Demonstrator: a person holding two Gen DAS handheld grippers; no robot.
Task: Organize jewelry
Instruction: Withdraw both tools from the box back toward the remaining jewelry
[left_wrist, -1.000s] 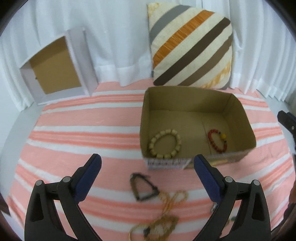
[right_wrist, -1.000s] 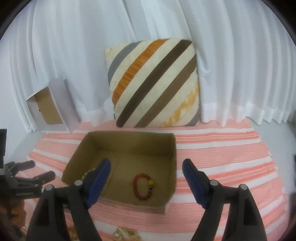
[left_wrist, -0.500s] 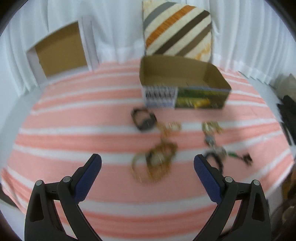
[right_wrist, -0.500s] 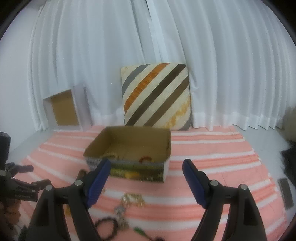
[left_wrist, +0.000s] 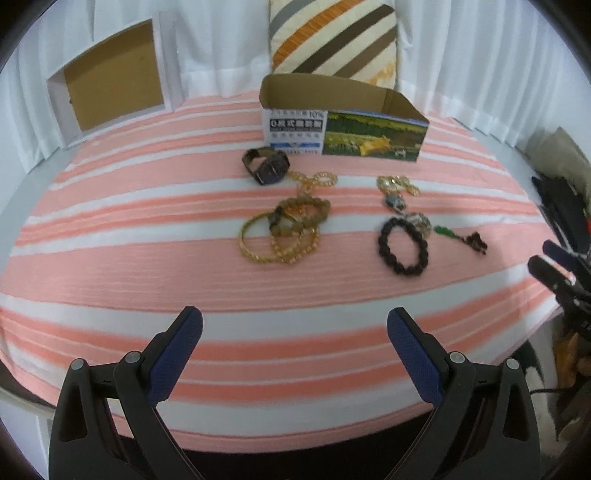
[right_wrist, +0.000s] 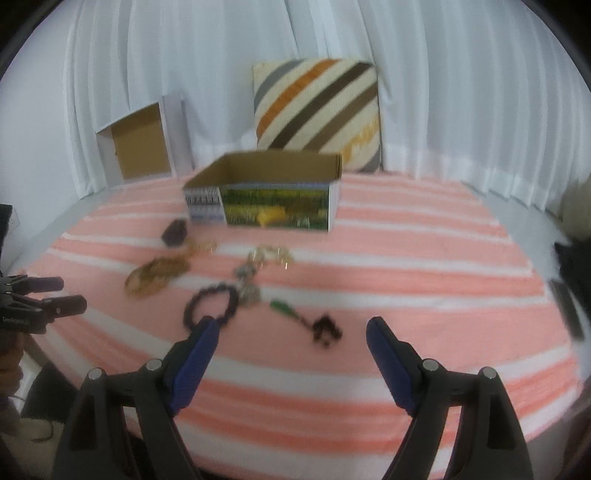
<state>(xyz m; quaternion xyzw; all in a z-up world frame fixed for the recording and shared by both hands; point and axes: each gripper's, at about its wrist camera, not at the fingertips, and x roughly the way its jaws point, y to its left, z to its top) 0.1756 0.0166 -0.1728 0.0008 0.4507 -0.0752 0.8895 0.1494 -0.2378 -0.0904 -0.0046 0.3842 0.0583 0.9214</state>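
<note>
- Left tool gapes wide, empty, over the striped cloth's near edge
- Right tool also wide, empty
- Black bead bracelet lies just beyond its left finger
- Gold bangles sit mid-cloth, before the cardboard box

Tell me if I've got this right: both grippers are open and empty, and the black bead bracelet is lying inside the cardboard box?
Not quite. The black bead bracelet lies on the striped cloth, in front of the cardboard box, not inside it; the left wrist view shows this. The left gripper and right gripper are indeed open and empty.
</note>
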